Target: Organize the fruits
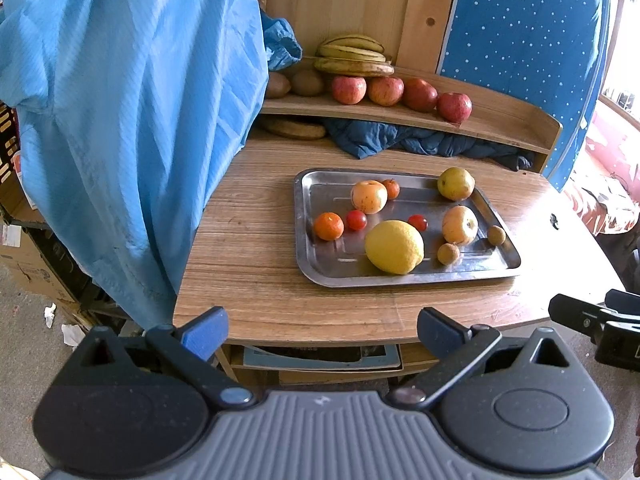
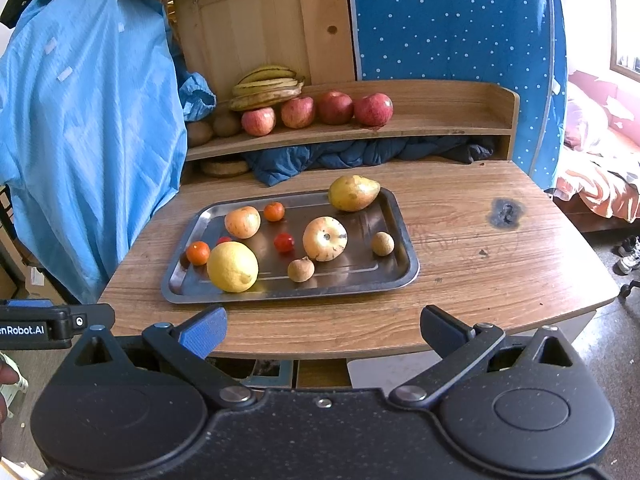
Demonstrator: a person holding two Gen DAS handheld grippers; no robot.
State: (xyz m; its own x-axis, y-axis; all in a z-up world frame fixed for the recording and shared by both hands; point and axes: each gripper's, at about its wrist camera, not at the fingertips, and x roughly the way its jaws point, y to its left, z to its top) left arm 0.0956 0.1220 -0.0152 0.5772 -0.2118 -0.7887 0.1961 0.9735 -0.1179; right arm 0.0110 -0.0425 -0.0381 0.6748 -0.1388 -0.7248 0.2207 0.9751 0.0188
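Observation:
A steel tray [image 1: 316, 276] [image 2: 400, 276] lies on the wooden table [image 1: 260, 260] [image 2: 480, 264]. In it are a big yellow lemon [image 1: 394, 247] [image 2: 232, 266], two pale apples [image 1: 369, 197] [image 2: 324, 238], a pear [image 1: 455, 183] [image 2: 353, 193], small oranges [image 1: 328, 226] [image 2: 198, 253], cherry tomatoes [image 1: 356, 220] [image 2: 284, 242] and brown round fruits [image 1: 448, 253] [image 2: 301, 269]. My left gripper [image 1: 322, 334] hangs open at the table's front edge, empty. My right gripper [image 2: 322, 332] is open too, short of the tray.
A raised wooden shelf [image 1: 500, 120] [image 2: 440, 120] at the back carries red apples [image 1: 348, 90] [image 2: 373, 109], bananas [image 1: 352, 56] [image 2: 266, 88] and kiwis [image 1: 307, 82]. Dark blue cloth [image 1: 400, 140] is stuffed below it. A light blue garment [image 1: 120, 120] [image 2: 80, 140] hangs at the left.

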